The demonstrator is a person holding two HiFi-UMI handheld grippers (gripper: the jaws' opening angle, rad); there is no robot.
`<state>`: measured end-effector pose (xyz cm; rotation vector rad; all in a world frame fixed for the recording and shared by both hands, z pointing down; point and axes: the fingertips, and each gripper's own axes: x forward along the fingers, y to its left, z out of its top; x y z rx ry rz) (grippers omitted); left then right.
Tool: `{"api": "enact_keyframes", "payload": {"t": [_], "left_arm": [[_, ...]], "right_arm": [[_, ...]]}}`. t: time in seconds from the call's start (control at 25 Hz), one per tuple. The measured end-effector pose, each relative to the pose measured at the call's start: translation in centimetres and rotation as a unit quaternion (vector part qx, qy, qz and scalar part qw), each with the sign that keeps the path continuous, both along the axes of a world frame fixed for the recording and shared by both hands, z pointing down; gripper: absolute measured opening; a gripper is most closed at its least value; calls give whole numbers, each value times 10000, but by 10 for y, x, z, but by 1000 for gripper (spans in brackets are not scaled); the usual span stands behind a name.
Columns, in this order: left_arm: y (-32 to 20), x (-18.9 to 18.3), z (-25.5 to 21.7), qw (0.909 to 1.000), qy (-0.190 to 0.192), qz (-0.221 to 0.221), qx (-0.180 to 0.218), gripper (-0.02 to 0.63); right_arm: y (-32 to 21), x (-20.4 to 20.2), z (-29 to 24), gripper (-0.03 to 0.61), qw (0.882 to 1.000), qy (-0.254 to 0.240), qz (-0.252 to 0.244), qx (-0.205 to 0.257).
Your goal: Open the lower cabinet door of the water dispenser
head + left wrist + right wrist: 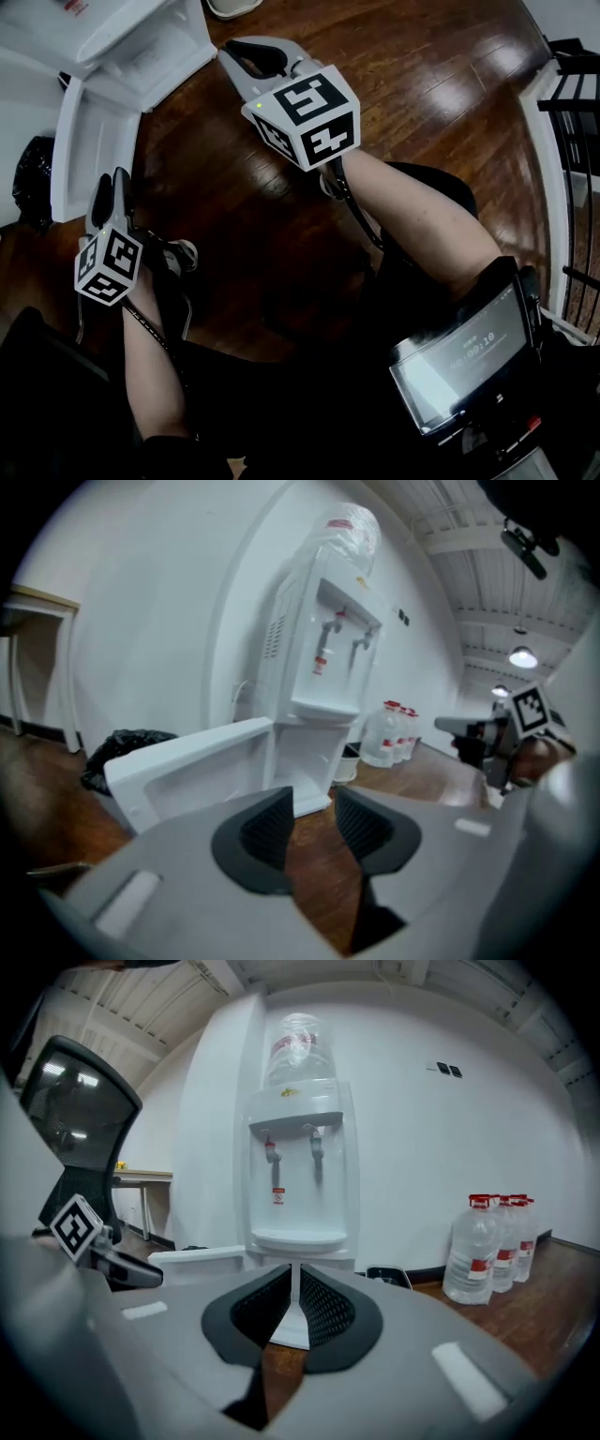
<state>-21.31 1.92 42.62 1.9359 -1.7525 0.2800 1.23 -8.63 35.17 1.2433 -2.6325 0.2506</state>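
Head view looks down on a dark brown wooden plank floor (pixel 422 84) with both tools held out over it. The left gripper (pixel 111 192) sits low, and the white lower cabinet door (pixel 94 150) of the tall white plastic water dispenser (pixel 141 37) lies just ahead of its tips. The door stands swung wide open, away from the dispenser's body.

In the left gripper view, the left gripper (pixel 314 803) has its dark ribbed pads spread apart with only floor showing between them; it grips nothing. The open door (pixel 187 766) stands just beyond and to the left of its jaws, hollow inner face turned toward it, clear of the pads. The dispenser (pixel 323 677) rises straight ahead, and a crumpled black plastic bag (pixel 122 752) lies on the floor further to the left, behind the door.

In the right gripper view, the right gripper (pixel 295 1283) is clenched, its pads drawn in to a thin slit with nothing caught in it. The dispenser (pixel 295 1147) stands dead ahead of it, well apart, with a clear upturned water bottle (pixel 298 1049) on top. The open door (pixel 202 1258) juts out to the left of its jaws. A row of clear red-capped water jugs (pixel 487 1246) stands on the floor off to its right, against the wall.
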Motion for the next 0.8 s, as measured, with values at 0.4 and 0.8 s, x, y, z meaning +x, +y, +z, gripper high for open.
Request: {"api": "enact_keyframes", "payload": {"t": [0.4,0.8], "left_arm": [[62,-77,134,9727,-865,-916,-1951,140],[63,-176,162,9551,-1094,-2126,-1748,223]], "right_arm": [[-7,-13,-47,29,9970,-758,-85,140],[-2,-10,-61,28,9923,-1189,-302,-167]]}}
